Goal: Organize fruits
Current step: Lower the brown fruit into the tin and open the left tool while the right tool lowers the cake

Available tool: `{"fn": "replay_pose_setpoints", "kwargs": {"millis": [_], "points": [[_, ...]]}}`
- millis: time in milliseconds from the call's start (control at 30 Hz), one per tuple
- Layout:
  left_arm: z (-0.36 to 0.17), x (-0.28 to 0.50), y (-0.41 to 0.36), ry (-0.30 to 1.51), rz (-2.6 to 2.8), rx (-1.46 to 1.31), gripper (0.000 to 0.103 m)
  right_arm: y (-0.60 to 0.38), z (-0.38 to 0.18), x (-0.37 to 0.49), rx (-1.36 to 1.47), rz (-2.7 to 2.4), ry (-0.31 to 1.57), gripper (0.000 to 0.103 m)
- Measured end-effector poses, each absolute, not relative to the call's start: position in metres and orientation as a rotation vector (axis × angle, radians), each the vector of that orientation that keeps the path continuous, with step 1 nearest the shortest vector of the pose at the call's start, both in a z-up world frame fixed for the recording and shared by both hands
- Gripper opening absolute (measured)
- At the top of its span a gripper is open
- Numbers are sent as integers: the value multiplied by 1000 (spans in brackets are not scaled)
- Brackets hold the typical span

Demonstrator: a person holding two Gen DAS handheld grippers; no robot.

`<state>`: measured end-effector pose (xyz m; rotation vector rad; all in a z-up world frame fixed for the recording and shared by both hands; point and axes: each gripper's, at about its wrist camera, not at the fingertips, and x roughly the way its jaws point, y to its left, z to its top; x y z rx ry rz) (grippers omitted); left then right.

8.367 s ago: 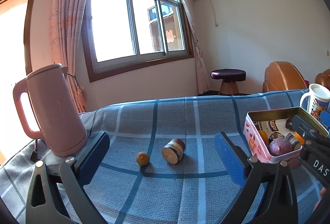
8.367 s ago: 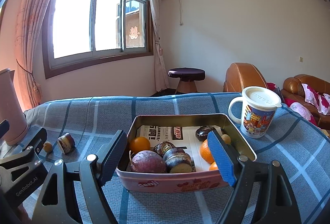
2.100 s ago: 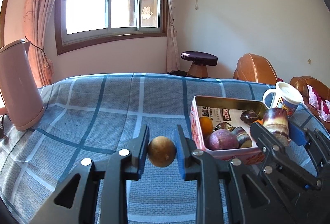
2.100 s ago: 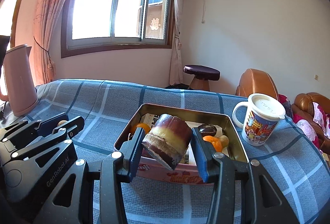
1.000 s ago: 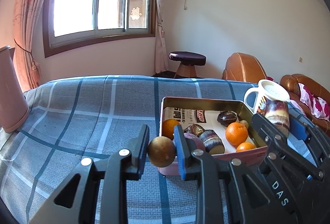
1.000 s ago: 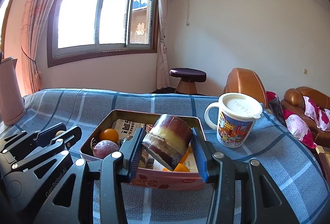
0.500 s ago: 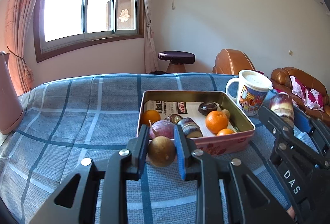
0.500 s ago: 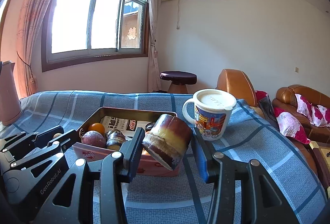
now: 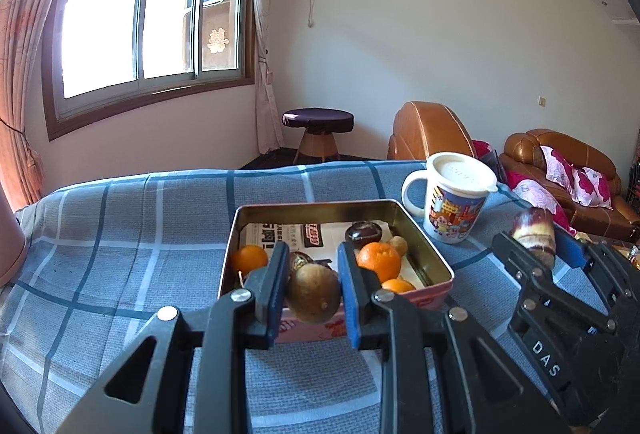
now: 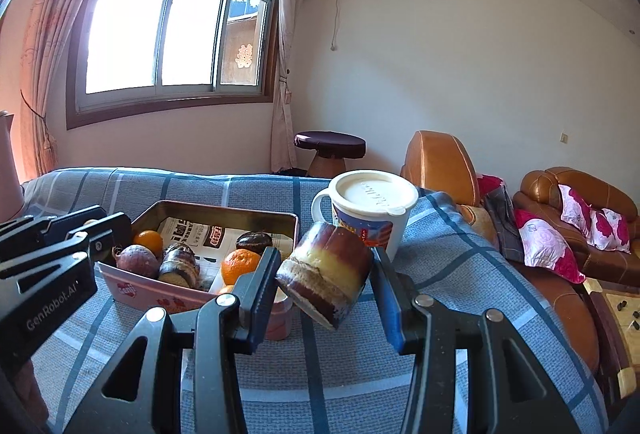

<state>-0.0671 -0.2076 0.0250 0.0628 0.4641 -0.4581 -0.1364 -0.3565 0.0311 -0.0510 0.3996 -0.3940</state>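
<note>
My left gripper point(image 9: 313, 292) is shut on a small round brown fruit point(image 9: 313, 298) and holds it above the near edge of the metal tin point(image 9: 424, 248). The tin, lined with newspaper, holds oranges point(image 9: 378, 260), a purple fruit point(image 10: 135, 260) and dark pieces. My right gripper point(image 10: 326, 284) is shut on a purple-and-yellow sugarcane piece point(image 10: 326, 274), held tilted above the cloth to the right of the tin point(image 10: 224, 209), in front of the mug. The cane piece also shows in the left wrist view point(image 9: 534, 236).
A lidded cartoon mug point(image 9: 456, 198) stands just right of the tin; it also shows in the right wrist view point(image 10: 370, 210). A pink kettle point(image 9: 10, 254) is at the far left. The blue plaid cloth point(image 9: 120, 234) covers the table. Leather armchairs point(image 10: 580, 218) lie beyond the right edge.
Both grippers have moved right with their fruit. The left gripper now hangs over the tin's near edge; the right one has passed beyond the tin toward the mug.
</note>
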Motion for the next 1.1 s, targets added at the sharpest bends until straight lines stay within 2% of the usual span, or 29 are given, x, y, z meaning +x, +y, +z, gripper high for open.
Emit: {"fn": "replay_pose_setpoints", "kwargs": {"millis": [633,900,1100], "points": [[50,-24,-210,463,-404,61,26,-346,72,-91,-50,-336,344,48],[57,-7,-206,457,-373,60,26,-345,70,-67,38,-299,347,48],[46,19,-212,534,-346,60,26,-356,60,-41,182,-296,383,48]]}}
